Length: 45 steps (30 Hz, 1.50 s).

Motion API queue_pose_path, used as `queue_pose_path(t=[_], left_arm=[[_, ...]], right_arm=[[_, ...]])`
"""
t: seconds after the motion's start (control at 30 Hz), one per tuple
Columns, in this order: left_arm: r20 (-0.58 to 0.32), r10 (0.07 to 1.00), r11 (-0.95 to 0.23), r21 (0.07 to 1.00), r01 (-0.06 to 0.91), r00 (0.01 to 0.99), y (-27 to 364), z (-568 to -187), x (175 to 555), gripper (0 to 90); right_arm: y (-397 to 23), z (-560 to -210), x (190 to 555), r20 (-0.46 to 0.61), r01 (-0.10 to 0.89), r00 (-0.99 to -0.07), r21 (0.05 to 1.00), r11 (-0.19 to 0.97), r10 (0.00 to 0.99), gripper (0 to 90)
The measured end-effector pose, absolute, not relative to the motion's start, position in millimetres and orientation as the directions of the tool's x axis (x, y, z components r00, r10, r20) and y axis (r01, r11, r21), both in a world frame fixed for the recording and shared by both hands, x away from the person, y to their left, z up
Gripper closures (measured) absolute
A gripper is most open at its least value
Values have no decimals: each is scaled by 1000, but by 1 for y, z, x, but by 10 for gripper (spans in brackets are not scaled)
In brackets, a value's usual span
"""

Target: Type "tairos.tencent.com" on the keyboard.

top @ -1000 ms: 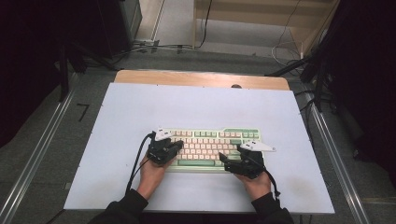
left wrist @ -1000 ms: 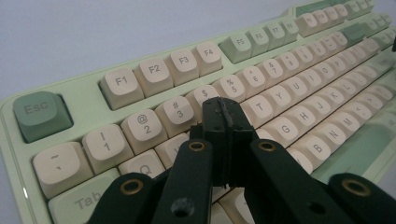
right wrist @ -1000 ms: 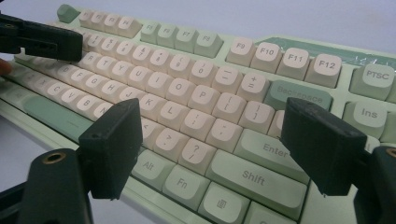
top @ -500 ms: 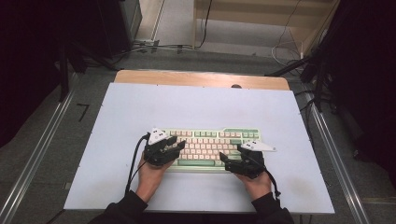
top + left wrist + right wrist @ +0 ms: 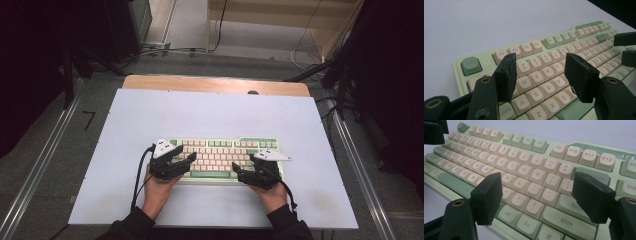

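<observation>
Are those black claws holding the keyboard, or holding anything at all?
Nothing is held. The left gripper has just been opening its jaws, with no object gripped between them, above the keyboard. The right gripper hovers over it with jaws apart too.

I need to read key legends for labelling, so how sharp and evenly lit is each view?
High view: even light on the table, dark surroundings, keyboard legends too small. Left gripper view: keys between the left gripper jaws are sharp, far rows soften. Right gripper view: legends near the right gripper are crisp, slight sheen, far-left rows blur.
</observation>
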State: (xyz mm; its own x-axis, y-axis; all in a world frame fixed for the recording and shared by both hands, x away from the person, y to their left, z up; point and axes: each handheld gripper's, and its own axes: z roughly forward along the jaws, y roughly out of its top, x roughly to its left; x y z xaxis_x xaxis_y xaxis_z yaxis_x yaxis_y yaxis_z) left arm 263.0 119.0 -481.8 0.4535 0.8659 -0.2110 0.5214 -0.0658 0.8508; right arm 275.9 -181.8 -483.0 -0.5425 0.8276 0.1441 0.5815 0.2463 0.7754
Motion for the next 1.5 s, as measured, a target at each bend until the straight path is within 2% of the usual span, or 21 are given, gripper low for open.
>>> queue_pose_path(t=[0.4,0.5,0.77,0.97,1.1,1.5], left_arm=[[-214,877,-51,848,527,429,127,-482,258,439],[-215,878,-48,849,526,428,128,-483,257,438],[-211,879,-55,846,530,428,128,-483,257,438],[-212,881,-50,846,531,422,130,-483,256,439],[-212,884,-49,845,532,418,131,-483,254,440],[-208,896,-39,843,537,392,140,-484,247,449]], right_arm=[[-173,-483,278,144,572,-568,777,263,810,266],[-171,-483,278,138,567,-572,779,269,808,303],[-169,-484,276,137,554,-588,786,274,797,514],[-167,-485,276,161,558,-605,784,270,780,740],[-163,-486,277,169,556,-626,781,283,761,842],[-145,-489,278,170,543,-676,773,328,717,861]])
